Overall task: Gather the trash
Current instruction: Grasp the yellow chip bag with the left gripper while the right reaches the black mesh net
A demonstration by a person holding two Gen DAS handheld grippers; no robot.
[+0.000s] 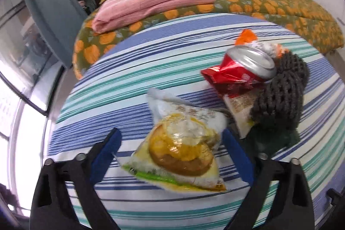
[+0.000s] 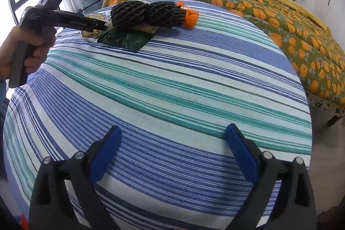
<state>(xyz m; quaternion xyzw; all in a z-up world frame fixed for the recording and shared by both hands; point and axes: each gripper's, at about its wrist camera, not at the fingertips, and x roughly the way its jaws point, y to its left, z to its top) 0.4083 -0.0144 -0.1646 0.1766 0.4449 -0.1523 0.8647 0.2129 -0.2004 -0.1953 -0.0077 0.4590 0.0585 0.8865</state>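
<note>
A snack packet (image 1: 181,150) printed with a yellow pastry lies on the striped cloth (image 1: 129,70). My left gripper (image 1: 171,132) is open around it; the right pad is at the packet's edge and the left pad stands just clear. Beyond it are a crushed red can (image 1: 248,66), a red wrapper (image 1: 224,79), a black foam net (image 1: 284,87), an orange wrapper (image 1: 245,36) and a dark green wrapper (image 1: 273,137). My right gripper (image 2: 172,130) hangs open over bare striped cloth (image 2: 172,83), far from the pile. In the right wrist view the foam net (image 2: 148,12) hides most of the pile.
A hand (image 2: 32,51) holds the left gripper (image 2: 103,26) at the pile's left side. Behind the striped surface lies a bed with an orange-patterned quilt (image 1: 269,3) and a folded pink blanket (image 1: 151,1). A blue curtain (image 1: 47,3) and windows are on the left.
</note>
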